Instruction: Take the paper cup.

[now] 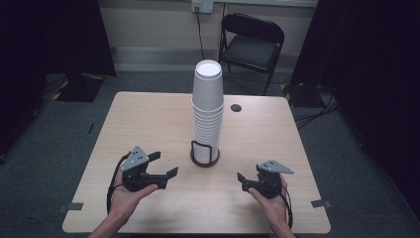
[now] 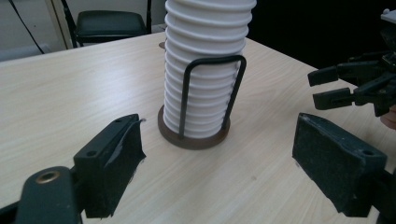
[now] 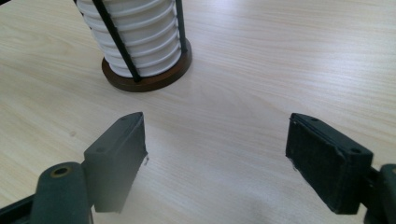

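A tall stack of white paper cups [image 1: 207,109] stands upside down in a dark round holder [image 1: 204,159] with black wire uprights, at the middle of the light wooden table [image 1: 148,119]. My left gripper [image 1: 165,163] hovers just left of the holder, jaws wide apart and empty; in the left gripper view the cups [image 2: 205,70] and holder base [image 2: 194,139] lie ahead between its jaws [image 2: 217,158]. My right gripper [image 1: 242,181] is held to the right of the holder, open and empty. In the right gripper view the holder [image 3: 149,77] sits ahead and left of that gripper [image 3: 215,128].
The right gripper [image 2: 334,88] also appears at the right edge of the left gripper view. A black folding chair [image 1: 252,42] stands beyond the table's far edge. A dark round grommet [image 1: 236,107] sits in the tabletop right of the cups. Grey tape marks [image 1: 322,203] lie at the near corners.
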Demonstrator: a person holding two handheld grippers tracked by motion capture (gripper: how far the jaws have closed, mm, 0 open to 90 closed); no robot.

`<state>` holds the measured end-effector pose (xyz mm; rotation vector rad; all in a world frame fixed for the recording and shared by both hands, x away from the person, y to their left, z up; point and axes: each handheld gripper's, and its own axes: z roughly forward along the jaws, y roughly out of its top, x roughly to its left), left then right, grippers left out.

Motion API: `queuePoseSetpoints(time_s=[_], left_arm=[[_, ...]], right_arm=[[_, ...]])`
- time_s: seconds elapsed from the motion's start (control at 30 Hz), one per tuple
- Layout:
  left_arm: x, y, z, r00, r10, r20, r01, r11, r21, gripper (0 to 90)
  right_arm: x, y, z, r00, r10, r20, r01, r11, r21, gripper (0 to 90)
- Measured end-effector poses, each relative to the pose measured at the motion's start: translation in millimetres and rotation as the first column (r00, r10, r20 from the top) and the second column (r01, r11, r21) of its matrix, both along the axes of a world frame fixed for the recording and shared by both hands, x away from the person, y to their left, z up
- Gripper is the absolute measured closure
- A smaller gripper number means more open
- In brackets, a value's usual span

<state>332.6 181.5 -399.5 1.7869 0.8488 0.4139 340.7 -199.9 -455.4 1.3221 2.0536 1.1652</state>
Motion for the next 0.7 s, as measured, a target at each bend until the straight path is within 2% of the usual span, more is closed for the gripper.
queuePoseSetpoints(time_s=[0.1,0.2,0.3,0.37,0.43,0.53,0.57,0.7], left_arm=[[3.5,-1.9,7.0,0.9998,-0.007,0.021,0.007,1.0,0.001,16.0],[9.7,-3.5,16.7,0.9995,0.005,0.033,-0.004,0.9995,-0.03,16.1],[16.3,-4.0,25.1,0.9993,0.009,0.036,-0.008,0.9987,-0.05,15.9],[19.8,-5.1,30.3,0.9984,0.011,0.055,-0.009,0.9993,-0.035,15.6],[22.9,-6.1,33.9,0.9969,0.036,0.07,-0.034,0.9991,-0.027,15.5],[27.3,-7.3,39.8,0.9972,0.035,0.066,-0.032,0.9984,-0.047,15.5],[28.9,-9.2,44.6,0.9963,0.027,0.082,-0.023,0.9983,-0.053,15.5],[31.5,-11.0,52.7,0.9955,0.018,0.093,-0.012,0.9979,-0.064,15.5]], right_arm=[[-1.3,0.4,0.4,1.0,0.007,0.006,-0.007,1.0,0.0,20.0],[-0.7,-0.3,0.5,1.0,-0.001,0.003,0.001,1.0,0.002,20.2],[3.3,-4.1,-2.2,0.9997,-0.016,-0.019,0.016,0.9997,0.02,21.1],[4.2,-5.8,-3.0,0.9996,-0.018,-0.021,0.018,0.9996,0.02,21.3],[4.1,-6.4,-2.9,0.9996,-0.019,-0.021,0.02,0.9996,0.02,21.3],[4.0,-7.5,-2.9,0.9996,-0.021,-0.019,0.022,0.9995,0.023,21.4],[3.8,-7.3,-2.9,0.9996,-0.023,-0.019,0.023,0.9995,0.022,21.1],[3.0,-7.3,-2.6,0.9996,-0.023,-0.015,0.024,0.9994,0.023,20.9]])
